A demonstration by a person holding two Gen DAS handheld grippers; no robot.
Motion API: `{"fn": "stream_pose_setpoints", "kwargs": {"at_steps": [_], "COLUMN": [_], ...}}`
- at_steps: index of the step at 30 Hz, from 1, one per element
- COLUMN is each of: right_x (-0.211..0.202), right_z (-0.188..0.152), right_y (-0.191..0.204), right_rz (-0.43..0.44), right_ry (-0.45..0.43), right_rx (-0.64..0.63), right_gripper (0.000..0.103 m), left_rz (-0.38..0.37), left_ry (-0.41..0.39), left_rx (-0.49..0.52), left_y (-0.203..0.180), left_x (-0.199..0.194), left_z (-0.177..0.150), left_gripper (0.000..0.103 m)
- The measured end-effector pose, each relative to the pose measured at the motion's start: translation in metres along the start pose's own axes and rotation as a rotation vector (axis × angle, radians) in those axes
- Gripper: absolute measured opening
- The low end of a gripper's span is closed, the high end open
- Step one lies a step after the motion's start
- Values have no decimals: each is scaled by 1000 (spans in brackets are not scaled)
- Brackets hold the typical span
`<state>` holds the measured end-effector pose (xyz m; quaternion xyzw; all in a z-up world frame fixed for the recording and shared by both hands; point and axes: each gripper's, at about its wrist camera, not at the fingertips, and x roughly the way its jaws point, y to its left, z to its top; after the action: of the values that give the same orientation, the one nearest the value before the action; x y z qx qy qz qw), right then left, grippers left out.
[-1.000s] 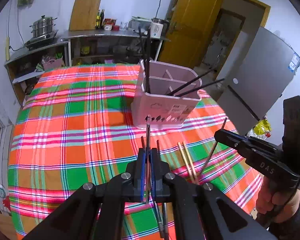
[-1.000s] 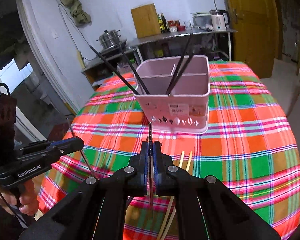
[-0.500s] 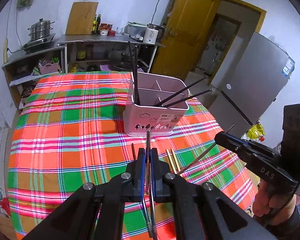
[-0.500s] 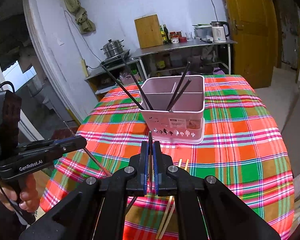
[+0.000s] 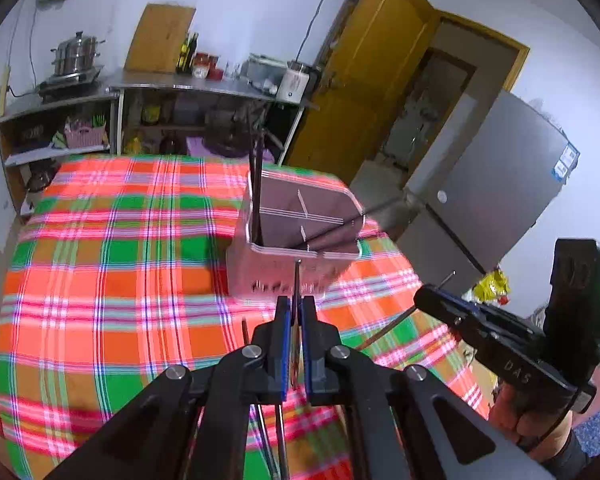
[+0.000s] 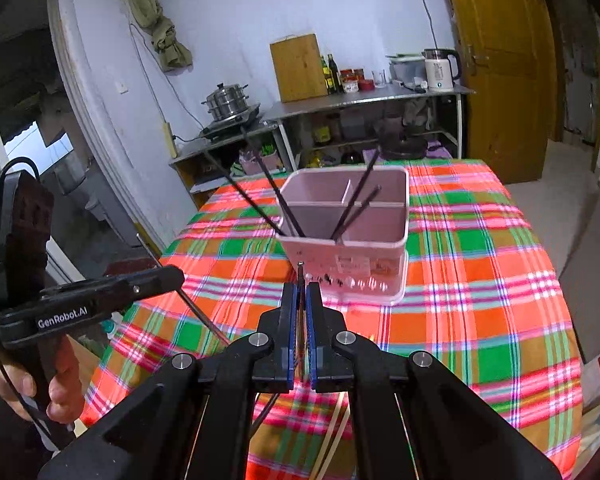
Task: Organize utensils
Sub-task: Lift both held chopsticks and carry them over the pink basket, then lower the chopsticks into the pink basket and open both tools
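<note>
Both hand-held grippers have lifted higher. The left hand-held gripper [image 5: 296,344] pinches a thin chopstick [image 5: 297,280], and the right hand-held gripper [image 6: 300,332] pinches another stick [image 6: 300,280]. The pink holder [image 6: 352,240] sits mid-frame on the counter [image 6: 480,280], now farther below. Dropping them in looks next.

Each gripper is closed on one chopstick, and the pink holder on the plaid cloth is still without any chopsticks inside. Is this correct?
Not quite. The pink holder already has four dark chopsticks standing in it, as the right wrist view shows. The rest is right: the left gripper and the right gripper are each closed on one chopstick.
</note>
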<state>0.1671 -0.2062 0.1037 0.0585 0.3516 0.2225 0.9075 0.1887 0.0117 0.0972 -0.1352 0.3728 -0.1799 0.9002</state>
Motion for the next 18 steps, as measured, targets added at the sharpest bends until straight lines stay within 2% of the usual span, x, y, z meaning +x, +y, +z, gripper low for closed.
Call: {"fn": "stream_pose_setpoints", "kwargs": {"at_steps": [9,18], "right_x": [-6,-12], "right_z": [46,92], "right_y": [0,0], "right_rz": [-13,-19], "right_ry": [-85,-188], "right_rx": [-16,-17], "right_gripper": [4,4], "left_rz": [3,5], "left_ry": [-85,-135], "left_rx": [-3,12], "left_y": [-2,-10], "left_x": [-6,-3], "left_z": [59,105], "left_gripper": [5,5]}}
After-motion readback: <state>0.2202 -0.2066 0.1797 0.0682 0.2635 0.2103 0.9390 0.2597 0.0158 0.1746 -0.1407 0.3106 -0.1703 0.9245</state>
